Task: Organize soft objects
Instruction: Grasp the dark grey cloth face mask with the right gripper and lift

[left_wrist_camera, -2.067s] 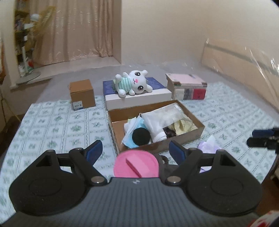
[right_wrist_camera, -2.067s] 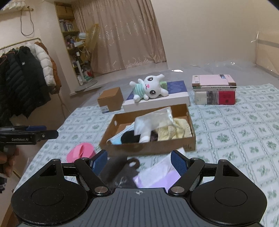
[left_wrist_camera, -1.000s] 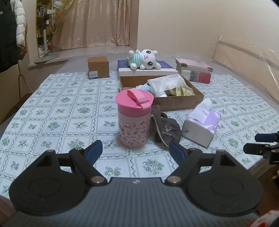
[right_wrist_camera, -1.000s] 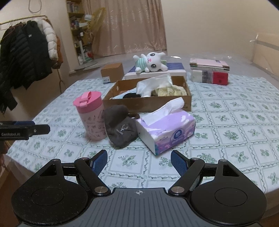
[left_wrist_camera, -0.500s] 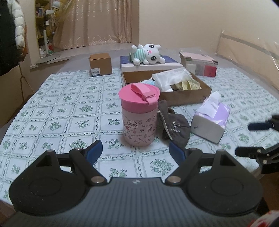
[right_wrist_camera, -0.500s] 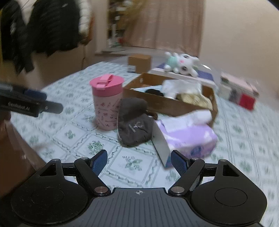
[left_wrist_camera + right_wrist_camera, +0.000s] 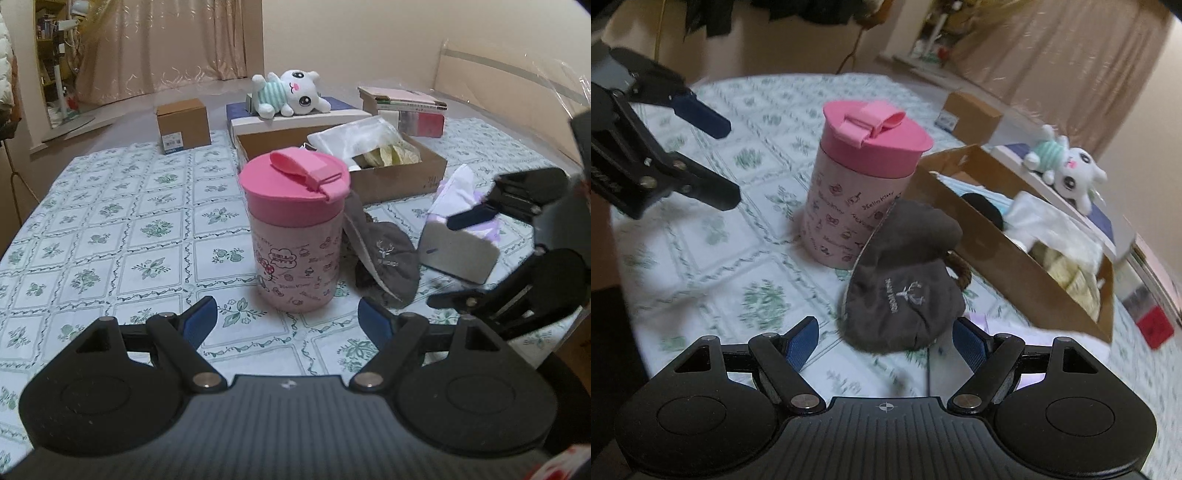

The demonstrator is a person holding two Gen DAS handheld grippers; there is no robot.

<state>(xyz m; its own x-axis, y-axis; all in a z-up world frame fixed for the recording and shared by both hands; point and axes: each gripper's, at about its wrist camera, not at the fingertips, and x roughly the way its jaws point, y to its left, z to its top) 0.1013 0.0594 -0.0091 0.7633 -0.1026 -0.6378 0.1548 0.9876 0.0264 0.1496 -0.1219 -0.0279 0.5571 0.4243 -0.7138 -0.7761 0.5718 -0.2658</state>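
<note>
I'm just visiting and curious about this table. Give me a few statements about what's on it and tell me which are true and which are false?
1. The pink-lidded cup with cartoon prints stands upright on the green-patterned tablecloth. True.
2. The white plush cat in a striped shirt lies inside the open brown cardboard box. False: it lies on a flat blue and white box behind it.
3. The dark grey fabric cap with a deer emblem rests beside the cup. True.
4. The left gripper is clamped on the cup. False: its jaws are open and hold nothing.
5. The right gripper holds the purple tissue pack. False: it is open and empty, facing the cap.
</note>
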